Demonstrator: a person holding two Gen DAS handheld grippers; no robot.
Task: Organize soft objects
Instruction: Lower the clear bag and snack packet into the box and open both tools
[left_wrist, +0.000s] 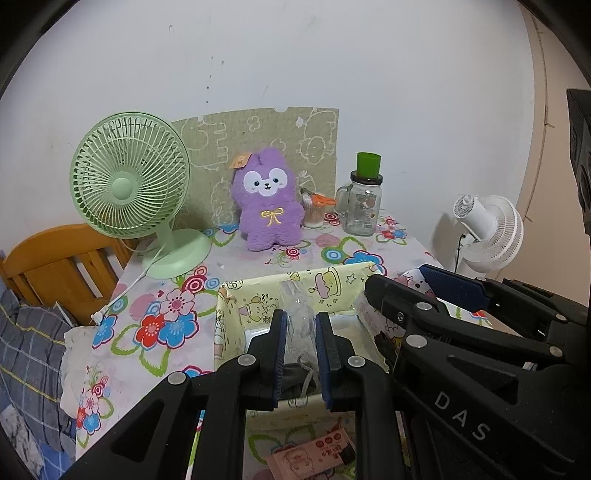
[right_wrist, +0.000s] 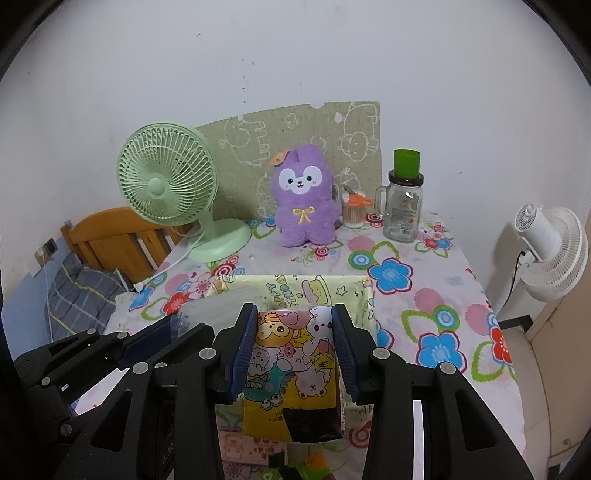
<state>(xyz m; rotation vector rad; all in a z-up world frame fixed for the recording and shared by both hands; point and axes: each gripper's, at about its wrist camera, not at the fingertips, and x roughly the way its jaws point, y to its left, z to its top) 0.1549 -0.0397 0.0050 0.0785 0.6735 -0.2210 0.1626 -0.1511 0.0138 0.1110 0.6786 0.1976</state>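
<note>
I have both tongs over the yellow fabric box (right_wrist: 325, 291) that sits on the flowered tablecloth (right_wrist: 424, 295), each one clenched on something soft. My left gripper (left_wrist: 301, 345) pinches a clear plastic bag (left_wrist: 297, 314) – crinkled, see-through, standing up between the blue pads, with what looks like a grey cord (left_wrist: 308, 369) under it. I cannot tell what is inside the bag. It hangs above the near half of the box, whose cartoon-printed lining shows behind it.

My right gripper (right_wrist: 295, 347) grasps a tissue pack (right_wrist: 291, 365) with cartoon animals on a yellow wrapper, pads pressed on both of its sides. The pack is held above the box's near edge, tilted toward me. From the left camera the right gripper comes in just beside the box's right wall, close to the left one.

At the back of the table, well apart from the box, a purple plush (left_wrist: 267, 206) sits upright against a green printed board (left_wrist: 258, 140). A green fan (left_wrist: 129, 177) stands to its left, a glass jar (left_wrist: 364, 205) with a green cup (left_wrist: 368, 165) on its lid to its right, and orange scissors (left_wrist: 321, 200) in a small holder between plush and jar – a white fan (right_wrist: 550, 251) stands beyond the table's right edge
</note>
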